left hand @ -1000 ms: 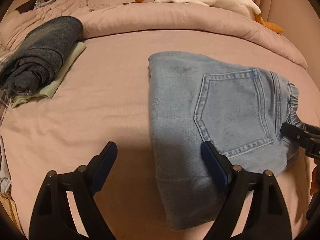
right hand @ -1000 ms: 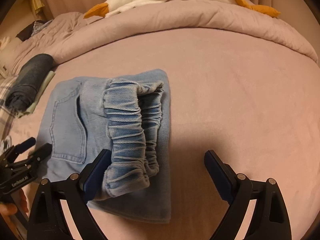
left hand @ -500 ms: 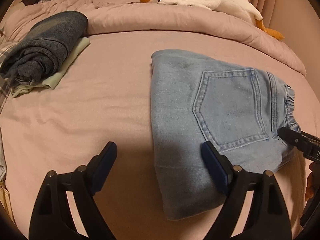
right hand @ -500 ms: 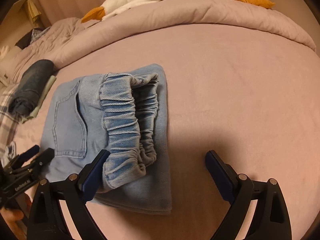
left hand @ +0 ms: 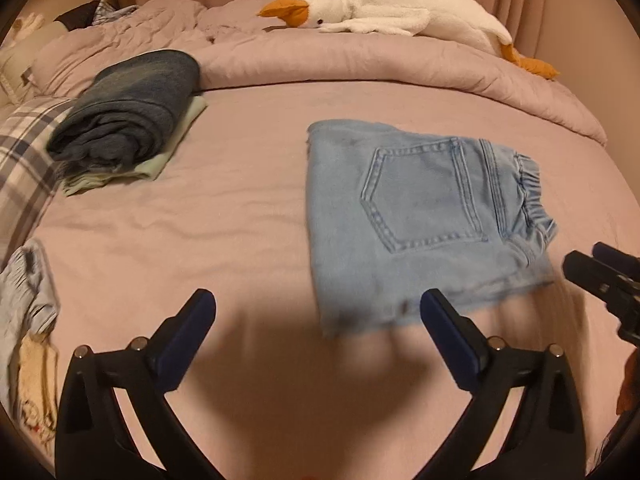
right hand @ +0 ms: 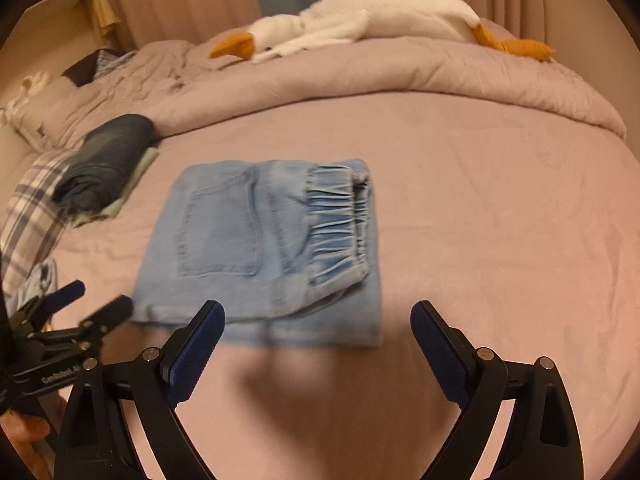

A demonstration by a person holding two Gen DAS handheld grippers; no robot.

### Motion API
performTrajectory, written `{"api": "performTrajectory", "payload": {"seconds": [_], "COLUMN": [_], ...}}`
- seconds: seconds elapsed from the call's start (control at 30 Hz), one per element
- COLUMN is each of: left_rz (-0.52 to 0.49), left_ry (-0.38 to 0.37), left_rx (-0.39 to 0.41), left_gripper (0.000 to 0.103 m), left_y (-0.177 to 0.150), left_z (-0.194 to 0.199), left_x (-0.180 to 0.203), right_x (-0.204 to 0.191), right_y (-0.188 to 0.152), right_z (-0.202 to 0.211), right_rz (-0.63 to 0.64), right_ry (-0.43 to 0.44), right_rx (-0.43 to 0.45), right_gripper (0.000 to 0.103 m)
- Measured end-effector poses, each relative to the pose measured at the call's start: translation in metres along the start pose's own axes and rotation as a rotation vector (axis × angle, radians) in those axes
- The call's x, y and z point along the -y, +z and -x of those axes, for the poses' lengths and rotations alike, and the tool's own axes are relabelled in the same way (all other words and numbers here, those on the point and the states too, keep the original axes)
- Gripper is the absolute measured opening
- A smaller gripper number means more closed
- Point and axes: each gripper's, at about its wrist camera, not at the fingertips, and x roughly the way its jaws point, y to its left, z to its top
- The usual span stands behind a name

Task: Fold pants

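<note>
Pants (left hand: 424, 220) are folded into a compact light-blue denim rectangle, lying flat on the pink bed sheet (left hand: 240, 208), roughly mid-bed.

Orientation, left wrist view: the back pocket (left hand: 420, 196) faces up and the elastic waistband (left hand: 532, 196) sits at the right end, so the bundle points waistband-right with its folded edge on the left. In this view the long axis runs from the near edge toward the duvet (left hand: 400, 64), though the fold is close to square. The right wrist view (right hand: 272, 248) agrees: waistband ruffle (right hand: 340, 220) on the right side, pocket left of it, with a lower denim layer sticking out past the waistband along the right and near edges.

Left gripper (left hand: 316, 320): jaws opening, spread wide, nothing between them. Only sheet and shadow show in the gap. The right finger's tip is just off the near edge of the pants; can't tell whether it overlaps or is raised clear of it.

Right gripper (right hand: 318, 322): released, jaws wide apart and empty. The near edge of the pants sits just beyond the fingertips, apart from them.

Each gripper shows at the edge of the other's camera.

Other stuff: a dark rolled garment (left hand: 128, 112) lies on a pale green folded piece (left hand: 160, 160), left and well apart from the pants. A plaid cloth (left hand: 24, 168) is at the far left. A white goose plush (left hand: 400, 12) lies on top of the duvet.
</note>
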Motion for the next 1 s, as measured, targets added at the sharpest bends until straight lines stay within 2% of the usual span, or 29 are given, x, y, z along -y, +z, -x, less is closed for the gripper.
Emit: {"api": "performTrajectory", "payload": {"seconds": [0.2, 0.5, 0.63, 0.83, 0.87, 0.9, 1.0], "left_rz": [0.040, 0.043, 0.037, 0.059, 0.053, 0.048, 0.041], "left_ry": [0.006, -0.004, 0.052, 0.069, 0.081, 0.088, 0.085], "left_rx": [-0.026, 0.058, 0.095, 0.133, 0.137, 0.142, 0.154], "left_gripper": [0.102, 0.103, 0.103, 0.103, 0.103, 0.103, 0.103], "left_y": [-0.015, -0.029, -0.033, -0.037, -0.038, -0.039, -0.043], "left_z": [0.028, 0.097, 0.130, 0.162, 0.166, 0.170, 0.177], "left_x": [-0.002, 0.006, 0.009, 0.008, 0.010, 0.011, 0.014], "right_x": [-0.013, -0.033, -0.041, -0.048, -0.048, -0.048, -0.050], "right_y": [-0.008, -0.023, -0.025, -0.029, -0.030, -0.031, -0.035], "right_z": [0.024, 0.070, 0.092, 0.114, 0.116, 0.117, 0.119], "right_rz": [0.030, 0.072, 0.096, 0.091, 0.090, 0.090, 0.093], "right_ry": [0.010, 0.025, 0.020, 0.004, 0.003, 0.004, 0.009], "right_rx": [0.015, 0.045, 0.083, 0.110, 0.111, 0.106, 0.097], "right_gripper": [0.094, 0.094, 0.094, 0.095, 0.095, 0.101, 0.102]}}
